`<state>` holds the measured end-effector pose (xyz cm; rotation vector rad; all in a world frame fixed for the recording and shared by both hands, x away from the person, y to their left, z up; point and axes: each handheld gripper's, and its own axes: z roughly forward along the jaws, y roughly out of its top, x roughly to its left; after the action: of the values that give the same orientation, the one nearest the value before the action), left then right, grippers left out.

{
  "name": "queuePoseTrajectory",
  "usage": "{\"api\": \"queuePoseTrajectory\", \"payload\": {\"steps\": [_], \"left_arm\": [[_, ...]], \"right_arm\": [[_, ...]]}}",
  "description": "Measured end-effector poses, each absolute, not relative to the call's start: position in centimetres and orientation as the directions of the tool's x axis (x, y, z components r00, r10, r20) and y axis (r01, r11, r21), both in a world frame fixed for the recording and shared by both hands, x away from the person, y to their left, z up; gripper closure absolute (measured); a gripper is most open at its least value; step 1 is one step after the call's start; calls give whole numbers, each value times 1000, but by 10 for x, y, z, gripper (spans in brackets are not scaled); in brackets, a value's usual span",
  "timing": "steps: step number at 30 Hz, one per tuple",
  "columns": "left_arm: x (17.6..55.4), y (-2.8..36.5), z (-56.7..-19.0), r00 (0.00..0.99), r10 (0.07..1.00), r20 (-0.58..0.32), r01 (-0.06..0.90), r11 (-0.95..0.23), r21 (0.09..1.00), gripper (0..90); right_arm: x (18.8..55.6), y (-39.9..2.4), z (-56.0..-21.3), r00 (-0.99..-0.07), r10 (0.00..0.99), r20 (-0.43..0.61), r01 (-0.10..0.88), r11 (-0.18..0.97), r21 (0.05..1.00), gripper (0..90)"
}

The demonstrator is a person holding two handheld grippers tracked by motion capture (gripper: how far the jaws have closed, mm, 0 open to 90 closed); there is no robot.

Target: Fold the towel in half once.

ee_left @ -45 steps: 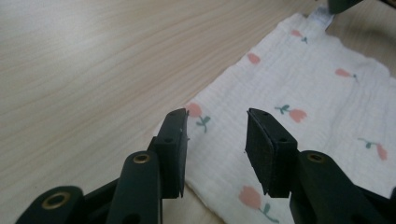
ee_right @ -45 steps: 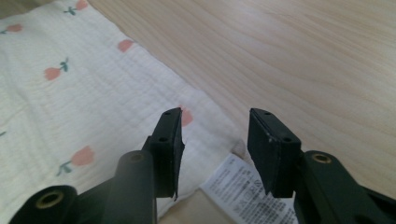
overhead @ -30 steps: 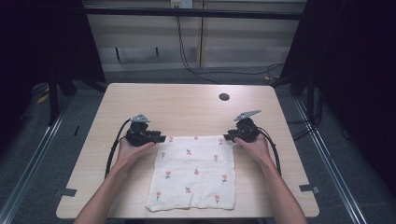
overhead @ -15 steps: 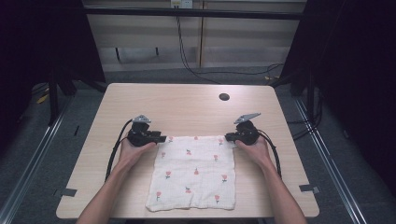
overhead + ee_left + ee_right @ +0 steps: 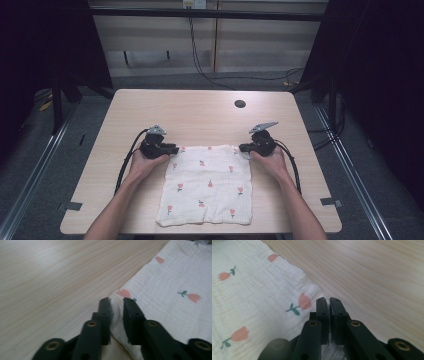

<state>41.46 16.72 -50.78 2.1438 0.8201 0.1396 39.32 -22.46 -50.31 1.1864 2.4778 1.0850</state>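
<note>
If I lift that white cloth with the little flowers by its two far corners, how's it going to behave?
The cloth will probably hang limp and drape: it is thin, crinkled fabric lying flat on the table. It looks light, so the right gripper, pinching a corner, should carry it easily. A thin corner might slip from the left gripper, whose jaws are not yet fully shut.

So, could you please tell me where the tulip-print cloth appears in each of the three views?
High view: the cloth lies flat on the near middle of the table, between the two grippers.
Left gripper view: it fills the right side, one corner between the jaws.
Right gripper view: it fills the left side, its corner at the jaws.
Shared landmark: the pink tulips with green stems printed on the cloth.
</note>
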Motion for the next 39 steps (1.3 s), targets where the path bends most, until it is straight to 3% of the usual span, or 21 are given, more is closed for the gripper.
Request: {"api": "queuePoseTrajectory", "payload": {"steps": [3,13,39], "left_arm": [[414,167,-508,786,594,-174,508,-459,729,856],[408,175,-493,783,577,-233,510,-380,772,863],[403,188,-452,808,532,-252,443,-267,856,865]], "right_arm": [[389,-227,-501,-649,743,165,604,372,704,869],[384,-236,-490,-643,740,199,593,317,740,870],[382,-237,-456,-682,696,226,524,248,815,876]]}}
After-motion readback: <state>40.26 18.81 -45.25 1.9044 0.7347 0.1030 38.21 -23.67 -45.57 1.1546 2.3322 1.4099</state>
